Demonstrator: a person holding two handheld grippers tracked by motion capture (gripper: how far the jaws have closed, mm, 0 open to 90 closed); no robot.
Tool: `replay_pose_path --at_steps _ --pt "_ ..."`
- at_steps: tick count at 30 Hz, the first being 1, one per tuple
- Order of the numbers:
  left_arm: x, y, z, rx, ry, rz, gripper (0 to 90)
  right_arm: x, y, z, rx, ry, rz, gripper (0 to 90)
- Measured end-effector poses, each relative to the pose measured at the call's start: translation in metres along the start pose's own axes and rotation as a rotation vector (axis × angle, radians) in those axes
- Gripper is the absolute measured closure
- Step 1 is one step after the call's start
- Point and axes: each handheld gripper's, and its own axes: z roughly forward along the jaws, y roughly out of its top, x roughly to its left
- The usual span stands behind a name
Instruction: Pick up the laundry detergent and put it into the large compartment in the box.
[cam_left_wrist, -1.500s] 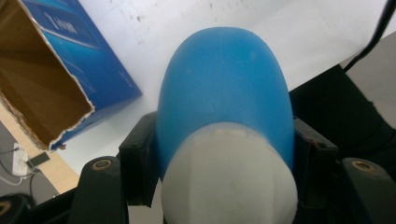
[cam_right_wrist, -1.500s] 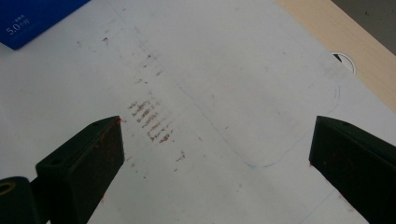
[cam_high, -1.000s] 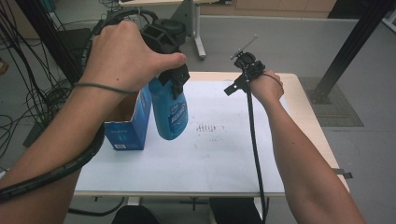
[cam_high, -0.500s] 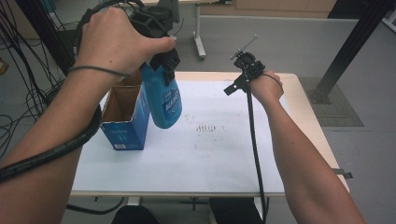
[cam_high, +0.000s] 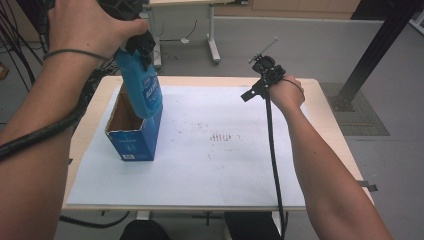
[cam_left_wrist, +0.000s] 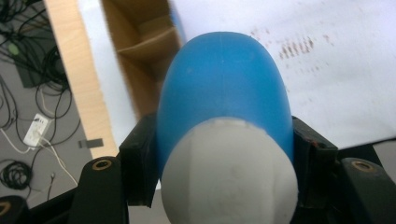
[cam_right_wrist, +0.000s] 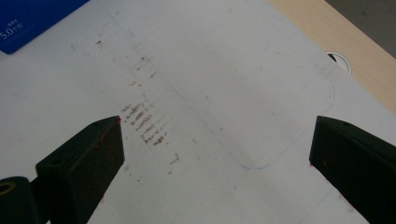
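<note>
Left gripper (cam_high: 142, 47) clamps blue plastic bottle (cam_high: 142, 92) near white cap end, above open blue cardboard box (cam_high: 131, 137) at table's nine o'clock. Rigid, smooth, slippery; grip narrow neck. Right gripper (cam_right_wrist: 217, 154) gapes empty.

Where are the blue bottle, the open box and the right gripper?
blue bottle (cam_high: 145, 92): high view, labelled body.
open box (cam_high: 131, 142): high view, blue front wall.
right gripper (cam_right_wrist: 217, 158): right gripper view, midway between its open fingers.

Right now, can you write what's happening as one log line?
left gripper: shut on blue bottle | bottle: above open box | right gripper: open, above white sheet
</note>
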Motion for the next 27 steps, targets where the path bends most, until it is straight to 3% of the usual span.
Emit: replay_pose_path --at_steps 9,13,17,22,27 --pt "0.038 -0.001 0.002 -0.029 0.000 -0.109 37.9 -0.004 -0.002 0.001 0.003 0.006 0.011 3.2" --pt "0.047 -0.003 -0.001 -0.042 0.009 -0.136 37.9 -0.002 -0.001 0.000 0.005 -0.001 0.012 3.2" --pt "0.057 -0.010 -0.001 -0.087 0.012 -0.171 37.9 -0.003 -0.002 0.000 0.004 0.000 0.013 3.1" --pt "0.057 -0.011 0.007 -0.086 0.043 -0.172 37.9 -0.004 -0.002 0.000 0.008 0.003 0.017 3.1" --pt "0.062 -0.012 0.018 -0.081 0.041 -0.195 37.9 -0.005 -0.003 -0.001 0.010 0.002 0.019 3.2"
